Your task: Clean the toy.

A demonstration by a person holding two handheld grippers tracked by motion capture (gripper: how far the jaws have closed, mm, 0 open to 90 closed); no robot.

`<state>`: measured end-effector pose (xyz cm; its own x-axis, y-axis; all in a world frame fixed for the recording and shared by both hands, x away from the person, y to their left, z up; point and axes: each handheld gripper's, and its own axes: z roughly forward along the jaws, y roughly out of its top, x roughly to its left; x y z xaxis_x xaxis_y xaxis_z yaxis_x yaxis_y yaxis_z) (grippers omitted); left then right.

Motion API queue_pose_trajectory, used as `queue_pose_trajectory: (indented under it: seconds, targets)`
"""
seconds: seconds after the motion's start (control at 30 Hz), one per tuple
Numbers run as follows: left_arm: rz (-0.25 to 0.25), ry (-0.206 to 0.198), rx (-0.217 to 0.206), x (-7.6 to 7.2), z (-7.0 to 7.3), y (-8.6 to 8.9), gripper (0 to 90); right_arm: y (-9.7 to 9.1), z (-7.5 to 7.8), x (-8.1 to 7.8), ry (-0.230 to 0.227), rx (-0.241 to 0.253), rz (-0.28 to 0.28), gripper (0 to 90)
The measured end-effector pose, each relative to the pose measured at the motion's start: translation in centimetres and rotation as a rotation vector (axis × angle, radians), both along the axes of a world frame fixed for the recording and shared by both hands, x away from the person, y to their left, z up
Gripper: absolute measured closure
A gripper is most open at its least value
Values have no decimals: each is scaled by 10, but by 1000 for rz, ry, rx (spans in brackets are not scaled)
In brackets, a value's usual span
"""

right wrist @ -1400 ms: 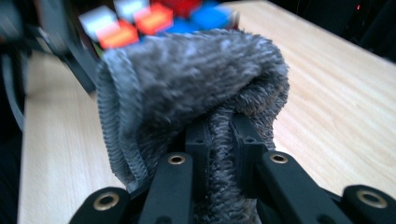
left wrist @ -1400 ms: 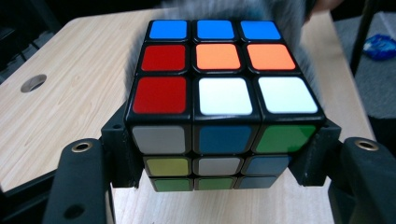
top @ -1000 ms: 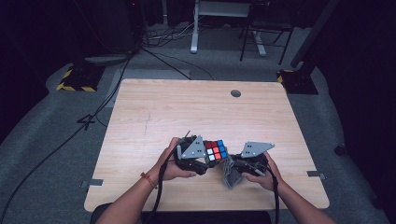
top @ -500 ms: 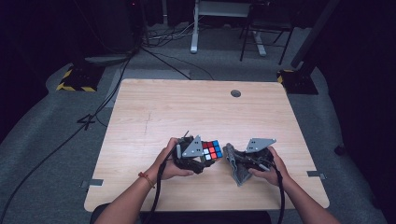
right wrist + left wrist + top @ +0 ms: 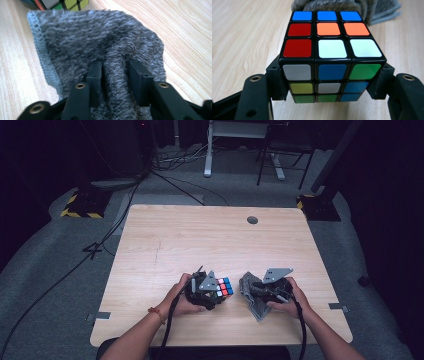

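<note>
Room: dark, with a grey floor, cables across it and hazard-striped feet at the far corners of the table.
Table: pale wood grain, rectangular with rounded corners, a round grommet near its far edge.
Left hand: came in from the near edge, wearing a wristband, and held the left gripper.
Left gripper: black jaws clamped on the cube, one pad on each side of its lower layers.
Cube: hard glossy plastic with black edges, scrambled stickers (blue, red, orange and white on top); held near the table's front, just left of the cloth.
Cloth: grey, fuzzy knit with a stitched hem, rumpled on the table between the two grippers.
Right gripper: jaws had just been opening; a raised fold of cloth stood between them, the pads close beside it but not squeezing.
Right hand: gripped the tool at the table's front right.
</note>
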<state>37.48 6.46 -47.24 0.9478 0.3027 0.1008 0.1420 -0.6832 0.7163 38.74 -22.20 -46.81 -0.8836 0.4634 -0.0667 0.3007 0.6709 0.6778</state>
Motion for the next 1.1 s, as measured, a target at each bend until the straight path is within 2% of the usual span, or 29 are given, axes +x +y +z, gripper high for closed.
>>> queue_pose_trajectory:
  seconds: [0.13,0.27,0.37,0.53,0.63,0.77,0.87,1.03,1.1]
  targets:
    - [15,24,31,-1,-7,2,331,1,0,0,3,0,-1,553]
    - [33,45,25,-2,-10,6,328,2,1,-1,3,0,2,472]
    - [46,70,43,-3,-13,8,316,3,4,-4,-8,16,13,428]
    - [47,89,58,-11,-14,13,271,6,11,-9,-27,36,15,395]
    - [48,98,85,-18,-15,16,249,10,14,-14,-42,41,32,384]
    - [14,123,86,-29,-16,22,283,18,16,-21,-52,48,63,372]
    - [-17,130,94,-40,-15,23,303,27,13,-26,-62,29,83,370]
    - [-81,159,98,-48,-14,21,313,36,6,-28,-44,13,110,364]
    - [-73,161,95,-48,-15,21,304,39,3,-29,-45,3,118,364]
